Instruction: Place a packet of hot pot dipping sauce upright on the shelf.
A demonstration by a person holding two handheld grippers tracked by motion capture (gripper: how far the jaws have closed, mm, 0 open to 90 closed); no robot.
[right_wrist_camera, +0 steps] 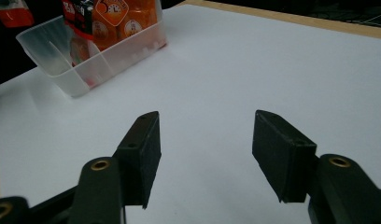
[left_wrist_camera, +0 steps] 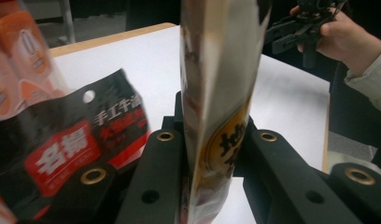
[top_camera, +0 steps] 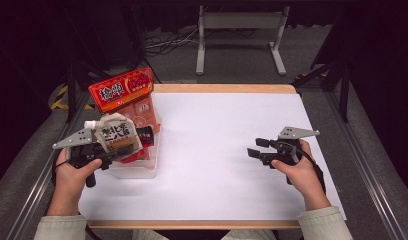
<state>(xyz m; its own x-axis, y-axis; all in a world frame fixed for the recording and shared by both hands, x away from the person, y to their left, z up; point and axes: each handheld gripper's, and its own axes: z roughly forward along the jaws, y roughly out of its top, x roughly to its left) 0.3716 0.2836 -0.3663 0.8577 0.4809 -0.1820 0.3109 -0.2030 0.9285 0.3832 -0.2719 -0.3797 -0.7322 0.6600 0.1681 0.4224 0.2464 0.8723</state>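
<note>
My left gripper [top_camera: 123, 149] is shut on a beige spouted pouch [top_camera: 115, 133] printed with black characters and holds it upright over the clear plastic bin [top_camera: 134, 172] at the table's left side. In the left gripper view the pouch [left_wrist_camera: 219, 84] stands edge-on, pinched between the two black jaws. A black and red packet [left_wrist_camera: 76, 147] lies just left of those jaws. My right gripper [top_camera: 257, 148] hovers low over the white table cover at the right, open, and nothing sits between its jaws [right_wrist_camera: 205, 156].
In the bin, a red packet [top_camera: 121, 90] stands tall at the back among orange packets [right_wrist_camera: 109, 21]. The white sheet [top_camera: 217, 145] covers the table between my hands. A metal stand [top_camera: 239, 35] is on the floor beyond the far edge.
</note>
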